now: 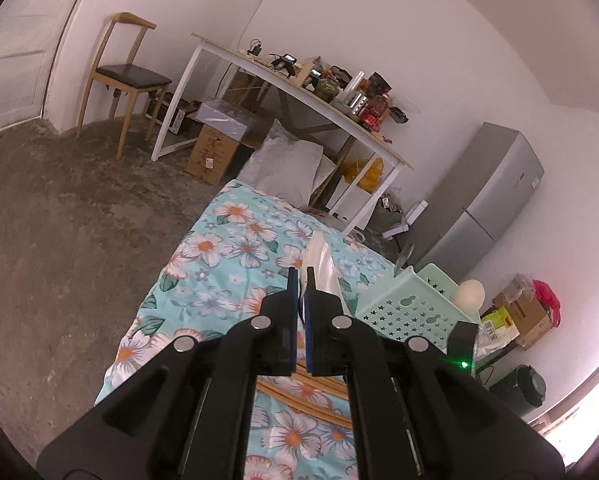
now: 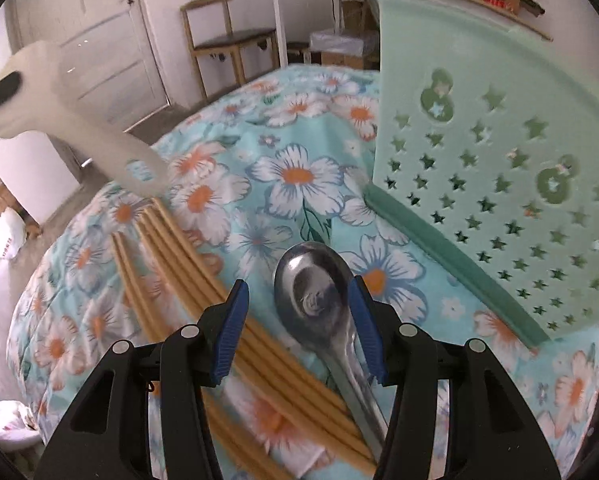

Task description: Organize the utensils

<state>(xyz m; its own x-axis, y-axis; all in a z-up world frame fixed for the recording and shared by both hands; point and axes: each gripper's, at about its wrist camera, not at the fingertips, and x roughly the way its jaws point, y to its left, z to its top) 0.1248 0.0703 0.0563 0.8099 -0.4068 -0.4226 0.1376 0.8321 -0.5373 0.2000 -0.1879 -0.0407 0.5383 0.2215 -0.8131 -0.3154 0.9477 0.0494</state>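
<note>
Steel spoon (image 2: 313, 280), lower centre, stiff and slick, lies between half-open right gripper (image 2: 297, 336) pads; take its neck; left gripper (image 1: 299, 312) pinches white utensil (image 1: 319, 268).

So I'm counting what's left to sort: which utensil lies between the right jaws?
The metal spoon, lying loose on the cloth between the open jaws; the chopsticks lie left, the white utensil is held aloft.
</note>
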